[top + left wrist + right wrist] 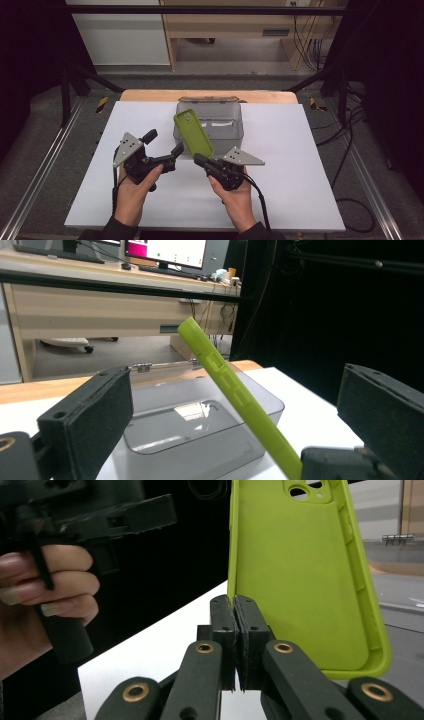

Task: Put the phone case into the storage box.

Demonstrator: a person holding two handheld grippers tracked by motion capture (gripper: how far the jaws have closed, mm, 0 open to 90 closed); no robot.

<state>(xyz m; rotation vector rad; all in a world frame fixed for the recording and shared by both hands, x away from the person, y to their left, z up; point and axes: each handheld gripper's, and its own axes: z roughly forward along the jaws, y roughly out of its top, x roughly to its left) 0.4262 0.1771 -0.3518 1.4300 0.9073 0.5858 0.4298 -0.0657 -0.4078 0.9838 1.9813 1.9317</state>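
Now green phone case [193, 133] tilted, camera-end up.

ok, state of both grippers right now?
Left gripper: open, holding nothing.
Right gripper: shut on the edge of the green phone case.

Phone case [193, 133] before box [231, 131], left gripper [163, 144] to its left

Both hands raised over the table, each with a gripper.

Left gripper [163, 142] sits in the left hand [134, 187], jaws spread wide, nothing between the pads, tips aimed up and right in the high view. Right gripper [199, 160] in the right hand [235, 192], jaws pressed together, pinching the edge of the green phone case [193, 133], tips aimed left and up.
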